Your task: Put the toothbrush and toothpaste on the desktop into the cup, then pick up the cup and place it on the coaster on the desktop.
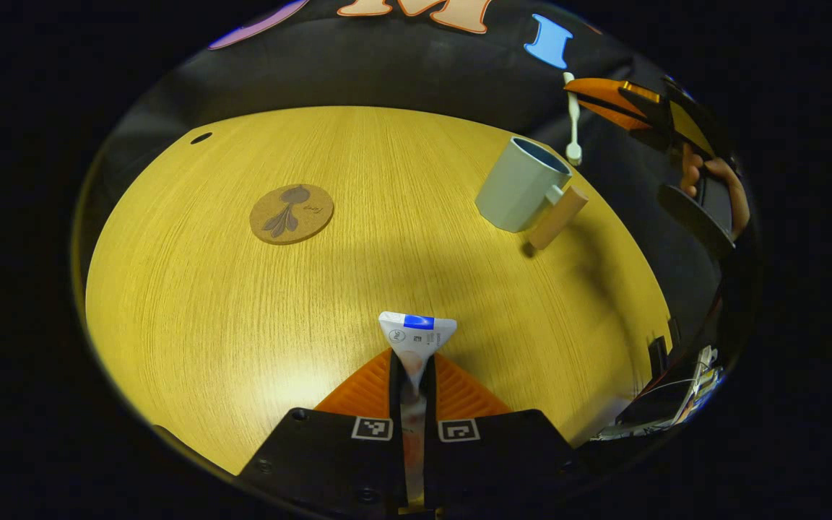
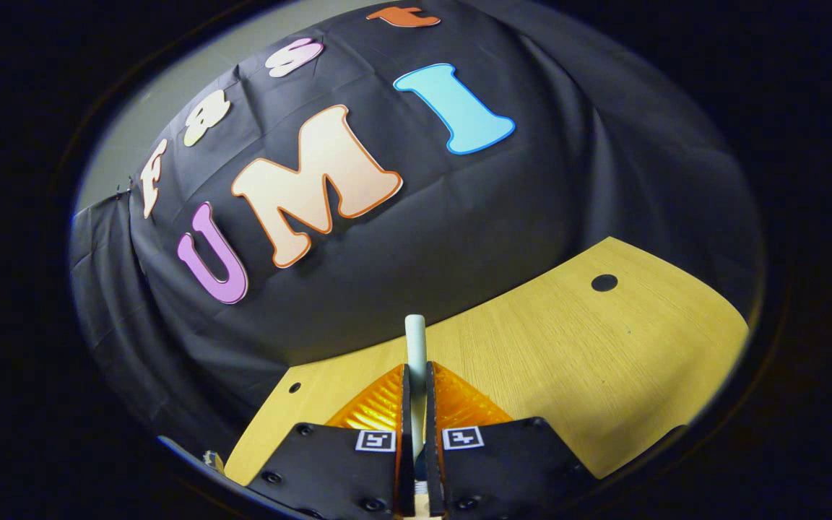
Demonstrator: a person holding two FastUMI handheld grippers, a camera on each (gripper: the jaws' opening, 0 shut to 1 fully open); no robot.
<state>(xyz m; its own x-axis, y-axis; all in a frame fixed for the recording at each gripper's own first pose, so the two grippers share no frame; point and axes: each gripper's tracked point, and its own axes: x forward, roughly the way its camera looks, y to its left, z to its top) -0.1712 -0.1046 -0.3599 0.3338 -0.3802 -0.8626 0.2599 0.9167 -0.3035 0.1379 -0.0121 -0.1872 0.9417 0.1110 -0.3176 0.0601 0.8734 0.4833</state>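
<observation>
My left gripper [image 1: 414, 365] is shut on a white toothpaste tube [image 1: 417, 334], held just above the wooden desktop [image 1: 387, 166] near its front edge. A pale blue-grey cup [image 1: 521, 184] with a wooden handle stands upright at the right back of the desktop. A round cork coaster [image 1: 292, 213] lies to the left of it. Above the cup's far rim hangs a white toothbrush [image 1: 573, 119], upright, with the right gripper [image 1: 581, 92] shut on its upper end. In the right gripper view, my right gripper [image 2: 416, 379] clamps the pale toothbrush [image 2: 415, 339], which sticks out past the fingertips.
A hand [image 1: 719, 180] holds the right gripper beyond the table's right edge. The desktop has a small dark hole [image 1: 201, 137] at its back left corner, also seen as a hole [image 2: 604, 282] in the right gripper view. Black cloth walls stand behind the table.
</observation>
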